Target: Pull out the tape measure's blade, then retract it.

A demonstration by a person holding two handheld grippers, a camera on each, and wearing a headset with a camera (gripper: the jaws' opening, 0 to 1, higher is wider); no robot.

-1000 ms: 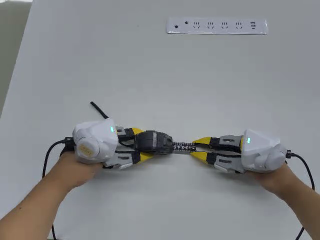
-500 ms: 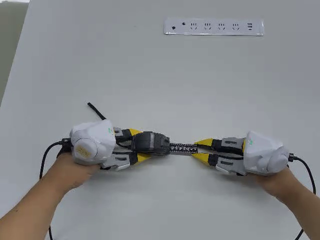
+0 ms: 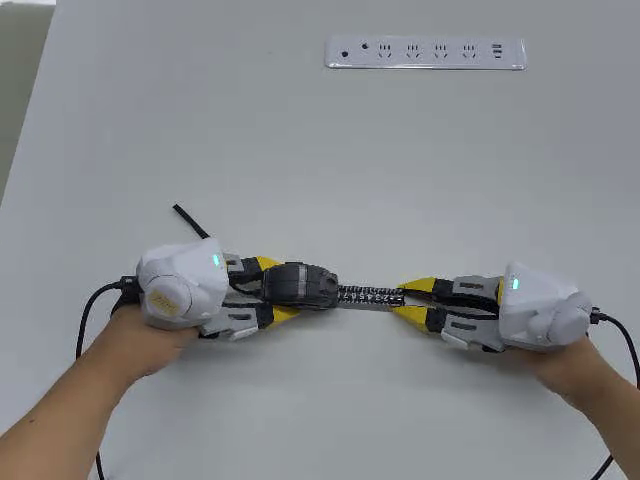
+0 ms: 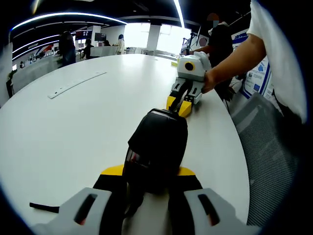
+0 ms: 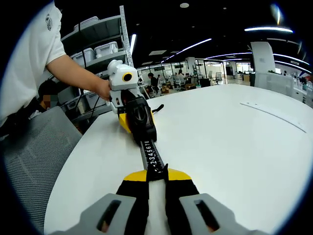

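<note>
Closest to me, along the bottom of the head view, my left hand (image 3: 150, 335) and right hand (image 3: 560, 355) hold the two grippers low over the white table (image 3: 300, 150). A black cable (image 3: 95, 310) trails from the back of the left one.

In the lower left of that frame my left gripper (image 3: 280, 290) is clenched on the dark case of the tape measure (image 3: 302, 285), with a yellow-tipped jaw pressed to each side. In the left gripper view I see the same case (image 4: 156, 142) wedged between the jaws at bottom centre.

The blade (image 3: 368, 295) runs out of the case toward the right as a short black stretch with pale numerals, spanning the gap between the grippers. At lower right my right gripper (image 3: 405, 298) is pinched tight on the blade's free end. In the right gripper view the blade (image 5: 150, 152) leads from between the yellow tips up the frame to the case.

A thin black strip (image 3: 190, 220) lies on the table just behind the left gripper.

Farthest off, at the top of the head view right of centre, a white power strip (image 3: 425, 52) lies flat, well apart from the rest.
</note>
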